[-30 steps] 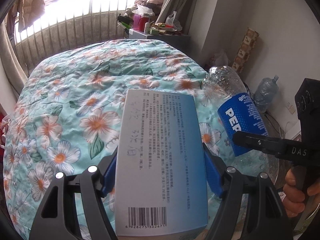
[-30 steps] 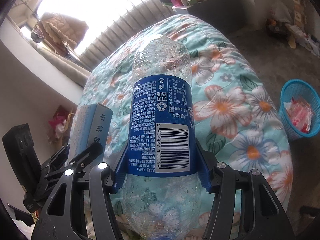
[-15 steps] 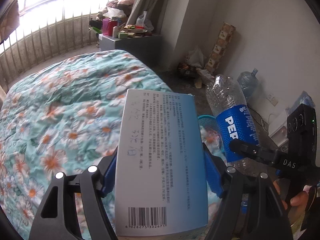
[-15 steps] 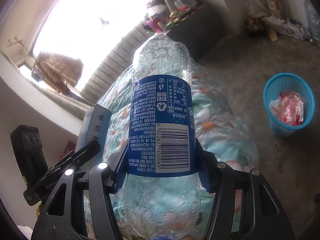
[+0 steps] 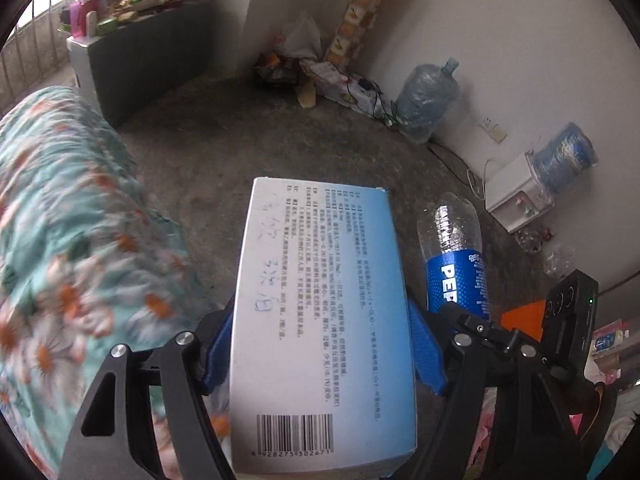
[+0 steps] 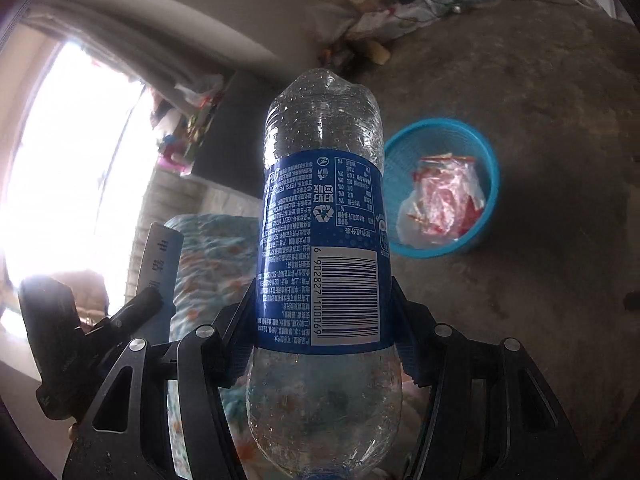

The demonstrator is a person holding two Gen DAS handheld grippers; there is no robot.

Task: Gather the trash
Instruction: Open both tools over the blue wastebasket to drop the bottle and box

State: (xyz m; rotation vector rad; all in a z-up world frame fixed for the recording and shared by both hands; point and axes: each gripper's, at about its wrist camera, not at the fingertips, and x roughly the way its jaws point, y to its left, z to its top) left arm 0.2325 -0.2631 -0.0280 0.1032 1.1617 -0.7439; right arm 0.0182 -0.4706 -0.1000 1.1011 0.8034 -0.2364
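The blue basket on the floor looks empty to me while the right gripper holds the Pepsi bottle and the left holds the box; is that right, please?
Not quite: the blue basket is not empty. The right wrist view shows a crumpled red-and-clear plastic bag already inside it. The rest stands: the right gripper holds the Pepsi bottle, and the left gripper holds the box.

Off to my left: bed with teal quilt printed in orange-and-white flowers [image 5: 60, 240], blurred. Bare grey concrete floor [image 5: 224, 148] ahead. Dark grey cabinet [image 5: 140, 56] against the barred window, its top cluttered with pink bottles and small packages [image 5: 104, 8]. Tall patterned cardboard box [image 5: 360, 12] leans in the corner. Two big clear-blue water jugs: one [image 5: 428, 100] standing on the floor by the wall, the other [image 5: 566, 158] tipped on a small white dispenser [image 5: 520, 196].
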